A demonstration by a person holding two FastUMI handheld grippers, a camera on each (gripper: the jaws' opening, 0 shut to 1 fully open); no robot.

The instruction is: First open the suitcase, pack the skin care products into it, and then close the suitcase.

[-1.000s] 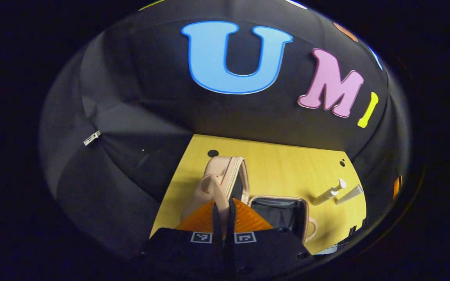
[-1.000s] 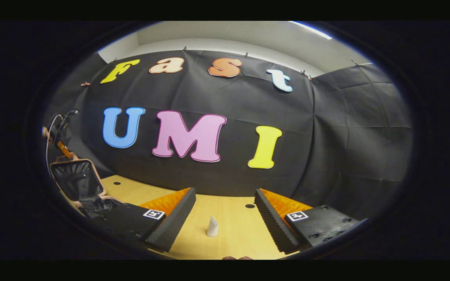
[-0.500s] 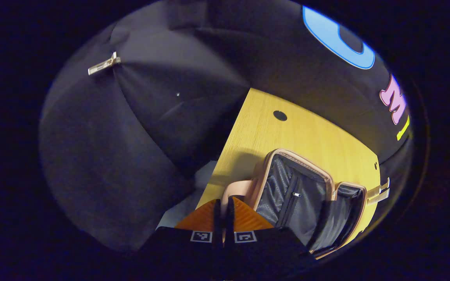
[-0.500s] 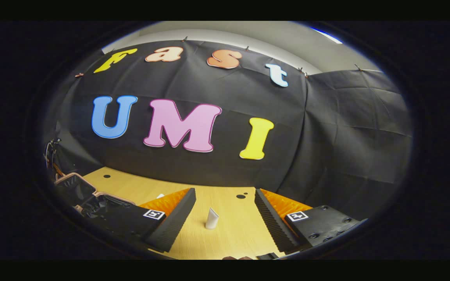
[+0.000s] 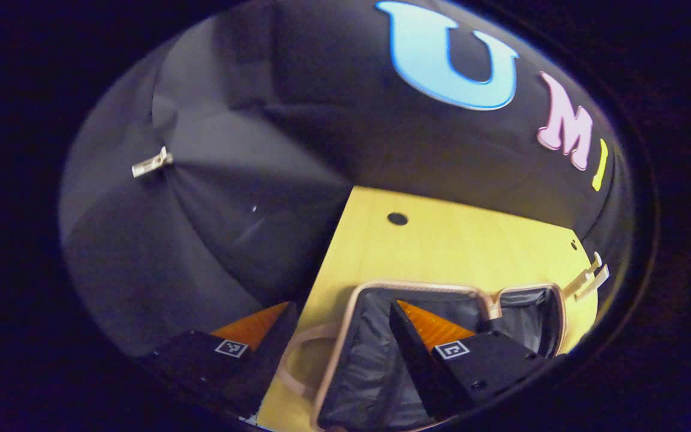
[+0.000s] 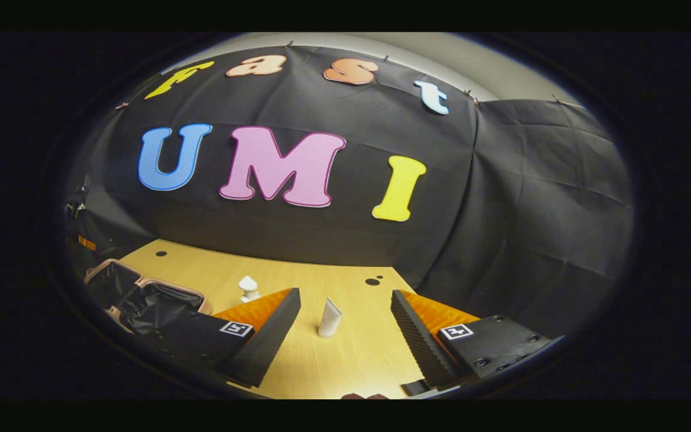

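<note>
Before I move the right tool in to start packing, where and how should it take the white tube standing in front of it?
Grip the white tube around its mid-body, coming straight ahead from the right tool. It stands nearly upright on the table, leaning slightly, already centred between the open fingers, narrow enough for them to close on both sides.

Landmark = suitcase. Left gripper view: camera sits right over the open suitcase (image 5: 441,336), very near, tilted down and forward along its own parted fingers, toward the table's (image 5: 441,246) far edge and the cloth wall behind. Horizon rolled, so the table slopes in frame. Two tubes (image 5: 588,277) lie just past the suitcase's right end.

Right gripper view: camera is well right of the suitcase (image 6: 141,294), low over the table (image 6: 297,276), facing the wall roughly level. Suitcase sits at its far-left edge; a tube (image 6: 329,318) stands close ahead, a bottle (image 6: 248,288) between it and the suitcase.

Shared: suitcase, tabletop, wall.
</note>
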